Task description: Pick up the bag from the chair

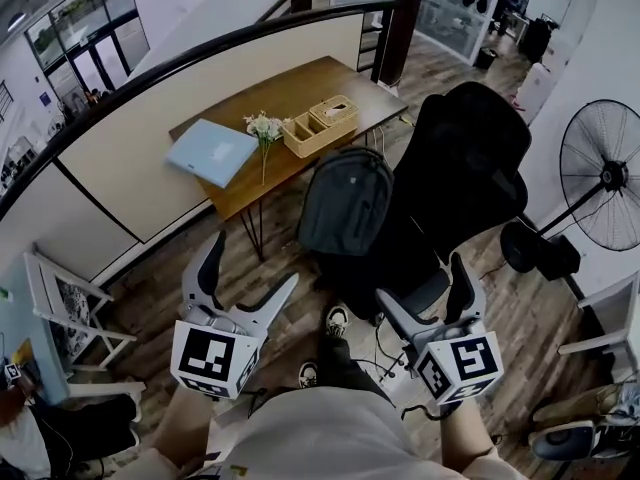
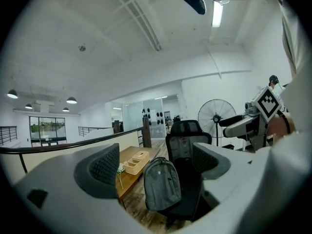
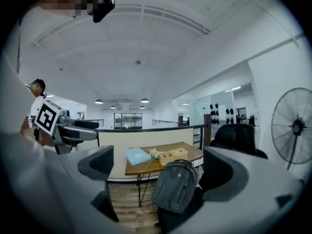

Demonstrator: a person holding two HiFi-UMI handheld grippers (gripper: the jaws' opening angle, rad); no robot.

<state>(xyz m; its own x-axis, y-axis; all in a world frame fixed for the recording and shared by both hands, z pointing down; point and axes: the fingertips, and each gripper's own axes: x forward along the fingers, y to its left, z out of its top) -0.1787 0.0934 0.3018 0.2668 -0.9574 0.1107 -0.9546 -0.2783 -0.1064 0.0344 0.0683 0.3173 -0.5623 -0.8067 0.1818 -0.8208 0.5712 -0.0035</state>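
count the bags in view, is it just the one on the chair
1: the grey backpack stands upright on the black office chair, next to the wooden table. No other bag shows, though one could be hidden behind the chair.

This is an open-plan office. A black swivel office chair (image 1: pixel 470 158) stands beside a wooden surface (image 1: pixel 300 83), which carries a flat light-blue case (image 1: pixel 210 153) and a desk organiser (image 1: pixel 320 126). A dark handrail (image 1: pixel 200 58) tops a low white wall. Glass partitions (image 1: pixel 450 18) stand beyond it. Round pendant lamps (image 2: pixel 71 100) hang from the white ceiling.
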